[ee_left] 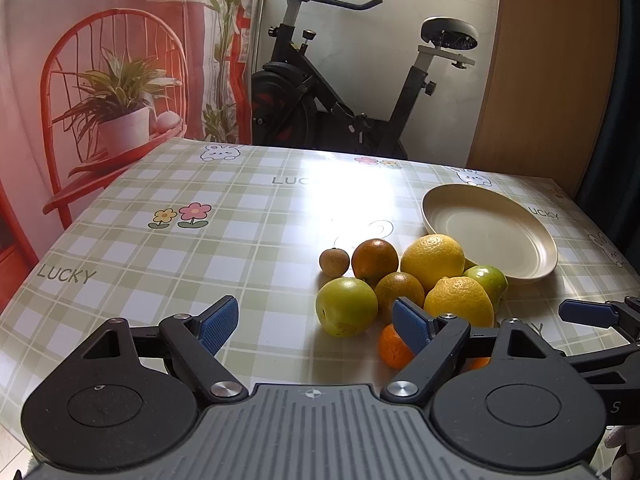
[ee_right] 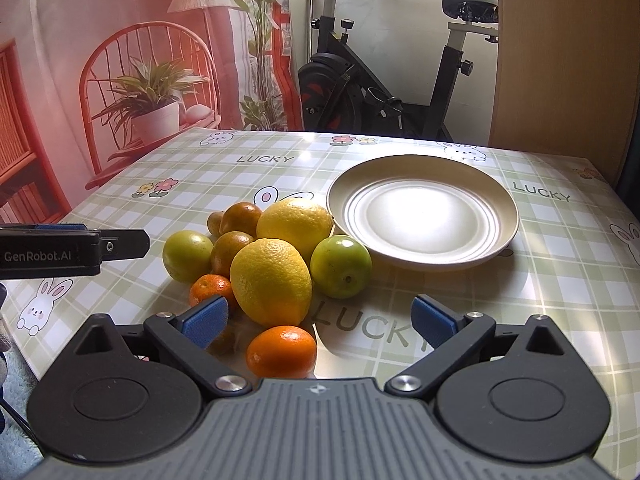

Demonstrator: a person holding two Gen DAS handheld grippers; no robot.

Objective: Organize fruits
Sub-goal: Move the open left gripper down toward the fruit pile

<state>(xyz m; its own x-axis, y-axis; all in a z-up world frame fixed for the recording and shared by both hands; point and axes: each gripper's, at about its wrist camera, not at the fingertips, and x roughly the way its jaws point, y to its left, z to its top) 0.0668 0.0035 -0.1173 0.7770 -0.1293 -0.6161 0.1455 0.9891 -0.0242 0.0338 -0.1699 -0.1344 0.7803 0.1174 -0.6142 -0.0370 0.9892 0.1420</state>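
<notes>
Currently my left gripper (ee_left: 314, 326) stands wide apart with nothing between its blue pads (ee_left: 218, 326), low over the checked tablecloth (ee_left: 160, 248). My right gripper (ee_right: 320, 320) is likewise spread wide and grips nothing; a small orange (ee_right: 281, 351) lies on the cloth just ahead of its body, between the two fingers but touched by neither.

Fruit is heaped in one cluster beside the cream plate (ee_right: 502, 236). Nearest my right gripper is a lemon (ee_right: 271, 282), with a second lemon (ee_right: 295, 225) behind it resting against the plate rim. A green fruit (ee_right: 341, 267) sits to the right of the near lemon, another green fruit (ee_right: 187, 255) on the left flank. Two dark oranges (ee_right: 240, 218) and a small brown fruit (ee_left: 334, 261) sit at the far side, and another small orange (ee_right: 211, 288) lies partly behind my right gripper's left pad.

Behind the table stand an exercise bike (ee_left: 340, 92) and a printed red curtain (ee_left: 112, 60).
</notes>
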